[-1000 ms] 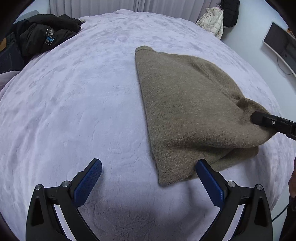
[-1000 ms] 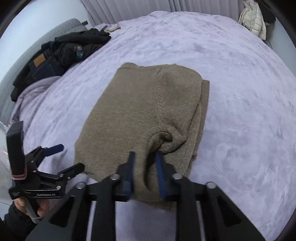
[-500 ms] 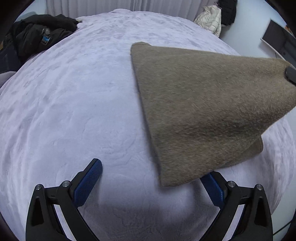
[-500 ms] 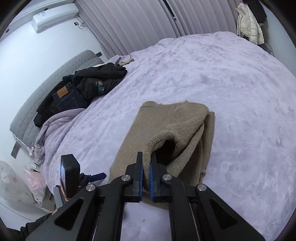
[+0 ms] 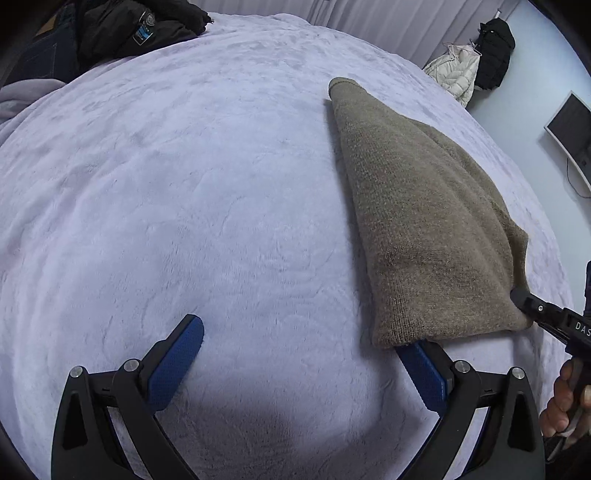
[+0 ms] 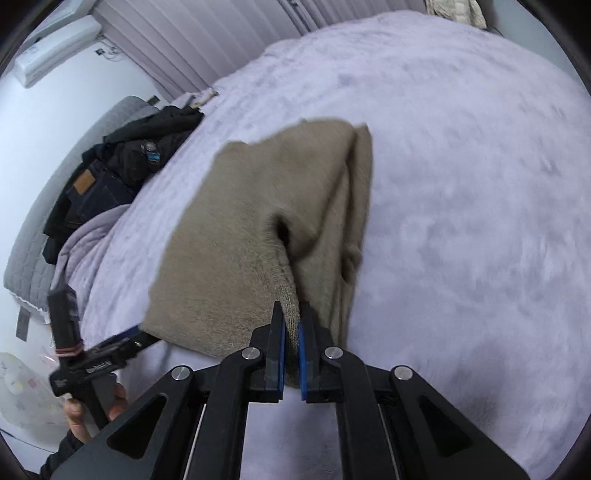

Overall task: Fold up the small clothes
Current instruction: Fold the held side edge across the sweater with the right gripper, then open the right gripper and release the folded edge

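Left wrist view: close above bed [image 5: 184, 184], angled down past left tool [image 5: 303, 354] toward far wall. Right wrist view: close, tilted, behind right tool [image 6: 291, 325], facing headboard side. Shared: bed, brown knit [image 5: 424, 229] [image 6: 258, 221], dark clothes pile [image 5: 122, 29] [image 6: 122, 166].

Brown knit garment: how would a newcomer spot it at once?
Start at the wide lilac bedspread that fills both views. On it lies the brown knit garment, folded over, with one corner pinched by the right gripper. The other clothes are a dark pile at the bed's far edge.
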Demonstrator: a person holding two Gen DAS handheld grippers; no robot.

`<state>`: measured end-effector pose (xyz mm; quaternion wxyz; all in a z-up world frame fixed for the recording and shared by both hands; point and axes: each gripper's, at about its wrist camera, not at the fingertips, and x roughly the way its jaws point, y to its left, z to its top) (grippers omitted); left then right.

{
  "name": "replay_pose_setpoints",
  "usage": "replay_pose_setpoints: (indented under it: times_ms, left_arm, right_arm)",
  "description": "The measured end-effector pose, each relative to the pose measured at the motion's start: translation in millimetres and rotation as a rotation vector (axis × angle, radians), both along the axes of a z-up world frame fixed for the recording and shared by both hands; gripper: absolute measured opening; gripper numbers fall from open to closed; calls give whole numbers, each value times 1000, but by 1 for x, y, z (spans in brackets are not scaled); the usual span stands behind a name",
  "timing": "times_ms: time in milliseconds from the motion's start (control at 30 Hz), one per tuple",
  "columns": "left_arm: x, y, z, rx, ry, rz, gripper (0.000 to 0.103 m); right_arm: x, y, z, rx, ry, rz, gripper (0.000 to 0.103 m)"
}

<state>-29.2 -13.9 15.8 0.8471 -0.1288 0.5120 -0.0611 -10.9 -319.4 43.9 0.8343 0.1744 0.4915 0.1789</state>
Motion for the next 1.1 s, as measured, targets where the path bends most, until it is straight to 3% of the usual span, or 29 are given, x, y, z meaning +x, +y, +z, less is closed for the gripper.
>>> replay_pose_setpoints:
  times_ms: [133, 233, 333, 433, 533, 567, 633, 700, 767, 833, 933, 1000, 1067, 1100]
  left_arm:
    - [-8, 3, 9, 8, 10, -14, 102]
    - [-22, 11, 35, -9, -39, -41, 102]
    - [-14, 12, 66, -29, -107, -46, 102]
    - [16, -7, 83, -102, -141, -106, 102]
    - [53, -39, 69, -108, -80, -152, 102]
    - [60, -49, 57, -75, -40, -154, 102]
    - [69, -61, 26, 71, 61, -135, 103]
    - [65, -54, 10, -12, 92, -131, 103]
    - [62, -47, 11, -65, 103, -123, 103]
    - [61, -43, 25, -57, 74, -119, 103]
    - [65, -46, 55, -33, -15, -137, 103]
    - [78, -57, 63, -16, -32, -155, 103]
    - [91, -70, 57, 54, -14, -175, 103]
    - [95, -79, 48, 88, 1, -190, 103]
  right_arm:
    - [-6, -1, -1, 39, -43, -12, 6]
    - [-10, 2, 23, -50, -69, 16, 11]
    - [-17, 4, 57, -158, -195, 17, 13]
    - [-7, 19, 83, -173, -290, 77, 20]
    - [15, 41, 79, -137, -280, 188, 42]
    - [24, 47, 72, -139, -261, 209, 52]
    - [40, 48, 48, -178, -213, 204, 52]
    - [52, 31, 22, -138, -127, 170, 36]
    - [51, 12, 9, -31, -101, 153, 31]
    - [44, 5, 13, -5, -112, 154, 31]
    - [33, 2, 40, -49, -178, 131, 38]
    - [35, 4, 59, -74, -253, 130, 54]
    - [44, 13, 69, -102, -299, 147, 65]
    - [53, 20, 68, -115, -303, 177, 66]
